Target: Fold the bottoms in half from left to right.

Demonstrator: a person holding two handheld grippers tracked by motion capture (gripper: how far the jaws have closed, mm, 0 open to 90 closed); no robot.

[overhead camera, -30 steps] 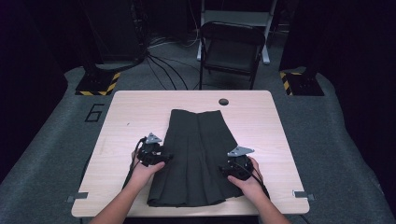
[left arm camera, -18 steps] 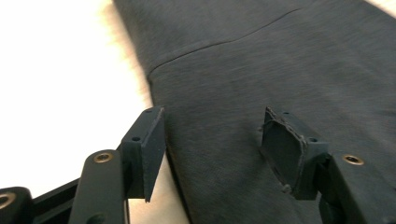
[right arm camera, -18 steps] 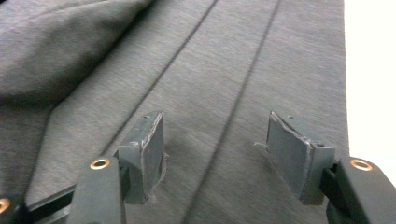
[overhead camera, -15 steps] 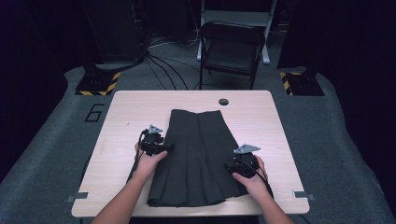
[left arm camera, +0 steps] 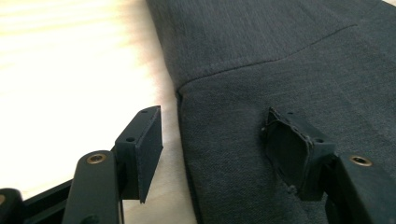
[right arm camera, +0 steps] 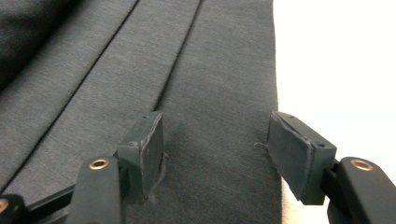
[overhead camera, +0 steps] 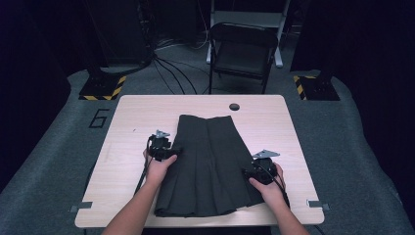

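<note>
A dark pleated skirt [overhead camera: 208,164] lies flat on the table [overhead camera: 127,117], its wide hem at the near edge and its narrow waist toward the far side.

Nearest, the right gripper [overhead camera: 257,172] sits at the skirt's right edge, close to the hem, held in the person's right hand [overhead camera: 268,186]. In the right gripper view its jaws stand wide apart with nothing clamped: one jaw rests on the cloth beside a pleat line, the other at the very edge, where cloth meets bare table. The skirt's edge [right arm camera: 275,70] runs away between them.

A little farther off, the left gripper [overhead camera: 169,152] is at the skirt's left edge, about halfway up its length, in the left hand [overhead camera: 159,166]. Its jaws are also spread open and hold nothing: in the left gripper view one jaw is over the bare table [left arm camera: 70,70] just beside the cloth, the other over the skirt [left arm camera: 280,70], so the cloth's edge lies between them.

Beyond the waist, a small dark hole [overhead camera: 234,106] shows in the table near its far edge. Behind the table stands a folding chair [overhead camera: 242,54] on the grey floor.
</note>
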